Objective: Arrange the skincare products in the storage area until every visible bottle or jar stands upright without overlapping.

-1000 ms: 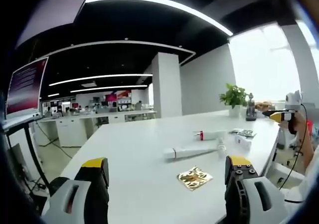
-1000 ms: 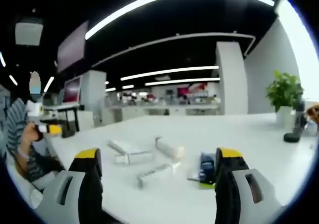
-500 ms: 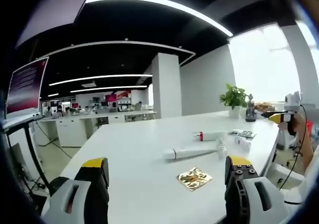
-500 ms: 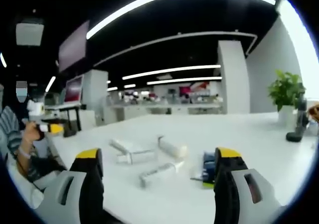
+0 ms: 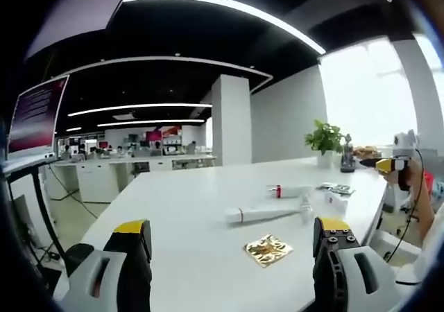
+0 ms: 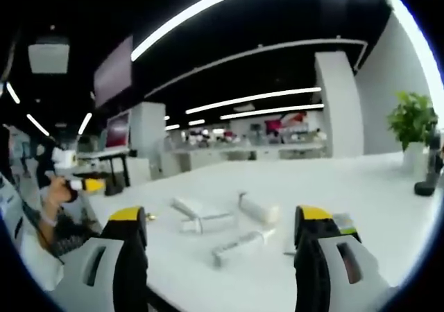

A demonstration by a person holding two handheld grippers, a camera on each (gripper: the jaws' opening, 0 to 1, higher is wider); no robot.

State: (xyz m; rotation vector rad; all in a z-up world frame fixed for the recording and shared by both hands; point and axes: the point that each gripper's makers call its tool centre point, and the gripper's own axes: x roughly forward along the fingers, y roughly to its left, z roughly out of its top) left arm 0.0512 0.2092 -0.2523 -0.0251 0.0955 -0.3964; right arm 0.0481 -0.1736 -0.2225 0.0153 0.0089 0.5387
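Several skincare products lie flat on the white table (image 5: 187, 208). In the left gripper view I see a long white tube (image 5: 266, 215), a tube with a red cap (image 5: 288, 189), a small white bottle (image 5: 305, 208) and a gold foil packet (image 5: 267, 249). My left gripper (image 5: 231, 239) is open and empty, short of the packet. In the right gripper view, white tubes (image 6: 198, 208) (image 6: 258, 209) (image 6: 241, 244) lie ahead of my open, empty right gripper (image 6: 222, 232). A blue and yellow packet (image 6: 345, 222) is partly hidden behind its right jaw.
A small white box (image 5: 338, 200) and flat sachets (image 5: 338, 185) lie near the table's right edge. A potted plant (image 5: 325, 137) and a dark figure (image 5: 347, 152) stand at the far end. A person's hands hold the other gripper (image 5: 385, 164) (image 6: 83, 185). A monitor (image 5: 35, 121) stands left.
The right gripper's view has swung, so the tubes sit further right and the blue packet is more hidden behind the right jaw. The left gripper view has barely shifted. Nothing on the table moved.
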